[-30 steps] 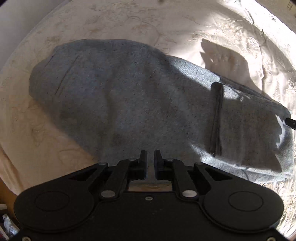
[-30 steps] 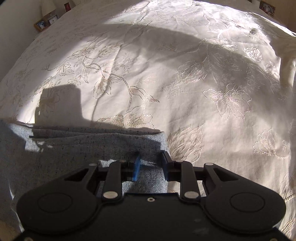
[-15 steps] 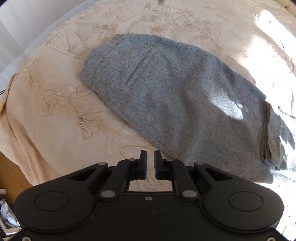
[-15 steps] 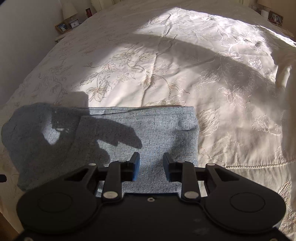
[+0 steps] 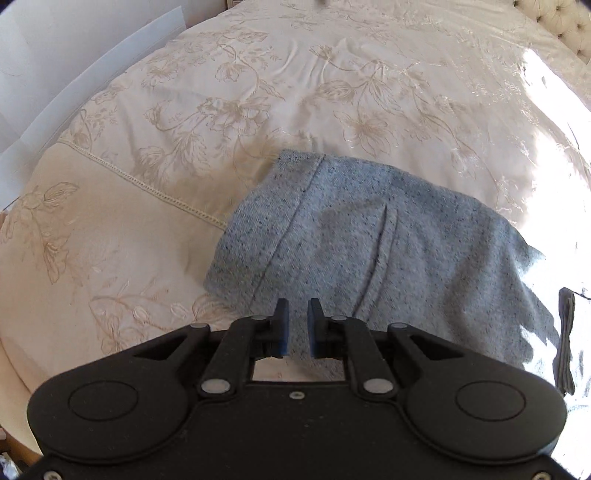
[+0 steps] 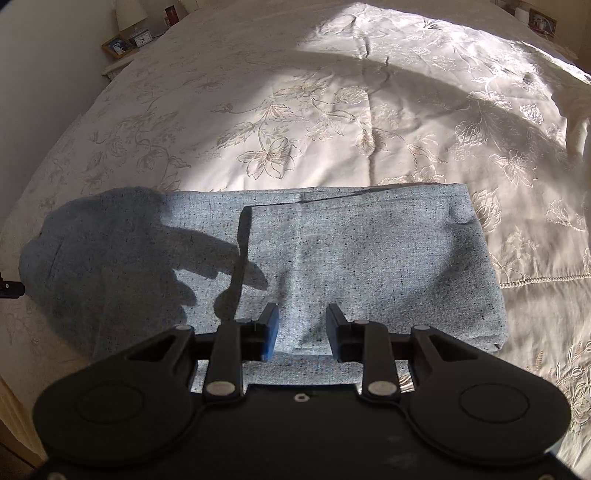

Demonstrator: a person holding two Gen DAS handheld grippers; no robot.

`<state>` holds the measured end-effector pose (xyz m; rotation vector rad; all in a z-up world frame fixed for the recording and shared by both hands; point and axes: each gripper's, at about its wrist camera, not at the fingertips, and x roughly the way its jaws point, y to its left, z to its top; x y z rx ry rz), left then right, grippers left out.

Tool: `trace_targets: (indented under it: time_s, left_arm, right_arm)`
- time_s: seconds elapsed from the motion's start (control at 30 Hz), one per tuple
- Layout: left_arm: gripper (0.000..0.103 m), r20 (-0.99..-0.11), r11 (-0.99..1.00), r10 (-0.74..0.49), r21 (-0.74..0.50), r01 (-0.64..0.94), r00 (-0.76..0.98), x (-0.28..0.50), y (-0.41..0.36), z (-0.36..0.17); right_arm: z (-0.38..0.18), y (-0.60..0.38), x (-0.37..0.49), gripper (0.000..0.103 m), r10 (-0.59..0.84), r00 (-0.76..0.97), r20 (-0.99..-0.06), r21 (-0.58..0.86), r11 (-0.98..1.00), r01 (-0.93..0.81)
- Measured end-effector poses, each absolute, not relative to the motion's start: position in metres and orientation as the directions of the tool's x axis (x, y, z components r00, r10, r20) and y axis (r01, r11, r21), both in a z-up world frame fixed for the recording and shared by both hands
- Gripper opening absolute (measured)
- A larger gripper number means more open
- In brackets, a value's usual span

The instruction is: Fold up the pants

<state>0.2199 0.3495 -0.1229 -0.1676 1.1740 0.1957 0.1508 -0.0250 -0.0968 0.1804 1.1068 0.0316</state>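
The grey speckled pants (image 6: pixel 332 258) lie folded flat on the cream floral bedspread (image 6: pixel 314 110), with a folded layer lying over the right part. The waistband end shows in the left wrist view (image 5: pixel 351 240). My left gripper (image 5: pixel 297 325) hovers above the near edge of the waistband end, its jaws a narrow gap apart and empty. My right gripper (image 6: pixel 302 328) hovers above the near edge of the folded part, jaws open and empty. Hand and gripper shadows fall on the pants.
The bedspread (image 5: pixel 258 92) stretches far around the pants. A nightstand with a lamp, a clock and a photo frame (image 6: pixel 129 37) stands at the far left. A tufted headboard (image 5: pixel 554 14) shows at top right of the left wrist view. The bed's near edge lies below both grippers.
Both grippers have pulled back and up from the pants, so more of the bed shows. The right jaws have opened wider. The left jaws have parted slightly. The pants lie still.
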Motion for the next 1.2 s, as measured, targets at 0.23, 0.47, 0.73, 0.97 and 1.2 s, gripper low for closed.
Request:
trace_targets:
  time_s: [0.23,0.47,0.73,0.97,1.2]
  left_arm:
    - [0.06,-0.934,0.982,0.05,-0.018,-0.188,0.353,0.243,0.371,-0.17]
    - [0.101,-0.929,0.97,-0.044,-0.128,-0.207,0.368,0.243,0.399,-0.203]
    - [0.103,-0.919,0.967,-0.086,-0.169,-0.189,0.385,0.246,0.399,-0.211]
    - [0.047,-0.887,0.976,-0.093,-0.17,-0.133,0.453,0.243,0.387,-0.185]
    - [0.03,-0.849,0.986,-0.06,-0.133,-0.102,0.525,0.231,0.371,-0.14]
  right_arm:
    - [-0.095,0.017,0.155,0.03,0.1,0.437,-0.894,0.152,0.985,0.086]
    - [-0.094,0.045,0.157,0.03,0.089,0.412,-0.907,0.137,0.987,0.088]
    - [-0.099,0.059,0.162,0.03,0.082,0.374,-0.924,0.12,0.99,0.078]
    - [-0.099,0.061,0.167,0.03,0.075,0.371,-0.925,0.112,0.99,0.079]
    - [-0.097,0.055,0.166,0.03,0.064,0.386,-0.92,0.113,0.988,0.104]
